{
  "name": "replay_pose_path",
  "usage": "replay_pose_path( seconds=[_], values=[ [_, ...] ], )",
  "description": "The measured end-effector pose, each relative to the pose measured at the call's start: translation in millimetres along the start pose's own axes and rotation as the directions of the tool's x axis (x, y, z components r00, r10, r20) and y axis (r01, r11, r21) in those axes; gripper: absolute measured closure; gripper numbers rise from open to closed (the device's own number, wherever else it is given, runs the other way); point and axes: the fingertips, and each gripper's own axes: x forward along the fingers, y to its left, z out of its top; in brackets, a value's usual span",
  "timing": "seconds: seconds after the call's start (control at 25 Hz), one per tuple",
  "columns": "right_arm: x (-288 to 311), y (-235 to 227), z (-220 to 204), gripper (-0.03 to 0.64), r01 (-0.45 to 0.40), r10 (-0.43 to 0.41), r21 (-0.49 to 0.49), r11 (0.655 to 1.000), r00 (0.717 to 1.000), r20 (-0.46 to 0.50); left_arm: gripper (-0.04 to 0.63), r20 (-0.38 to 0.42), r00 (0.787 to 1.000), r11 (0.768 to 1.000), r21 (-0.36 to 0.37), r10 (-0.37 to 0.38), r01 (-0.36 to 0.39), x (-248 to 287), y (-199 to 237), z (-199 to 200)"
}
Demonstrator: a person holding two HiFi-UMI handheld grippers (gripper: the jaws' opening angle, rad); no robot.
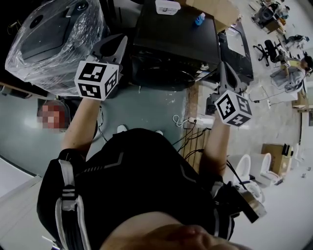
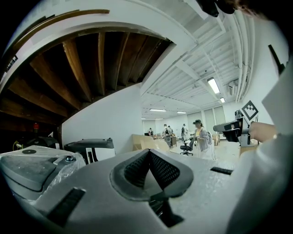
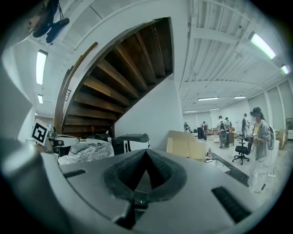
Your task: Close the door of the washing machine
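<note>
From the head view, the black washing machine [image 1: 176, 44] stands on the floor in front of me. Its dark door [image 1: 235, 46] hangs open at its right side. My left gripper [image 1: 116, 44] is held up over the machine's left edge, and my right gripper [image 1: 225, 69] hovers by the open door. Neither touches the machine. In the left gripper view the left gripper [image 2: 149, 154] has its ribbed pads pressed together with nothing between them. The right gripper [image 3: 145, 153] looks the same, shut and empty, and a dark flat panel [image 3: 231, 170] lies to its right.
A plastic-wrapped machine [image 1: 54, 39] stands at the left. A power strip [image 1: 201, 120] with cables lies on the floor near my feet. A blue bottle [image 1: 199, 19] and cardboard [image 1: 215, 9] are behind the machine. People [image 3: 258, 132] and an office chair [image 3: 241, 153] are far off.
</note>
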Motion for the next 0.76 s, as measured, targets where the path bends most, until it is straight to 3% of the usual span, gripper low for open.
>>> replay_pose_path(
  seconds=[0.76],
  values=[
    [1.5, -14.3, -2.5, 0.612, 0.007, -0.007, -0.013, 1.0, 1.0, -0.008, 0.592, -0.009, 1.0, 1.0, 0.03, -0.009, 0.009, 3.2, -5.6, -12.3]
  ],
)
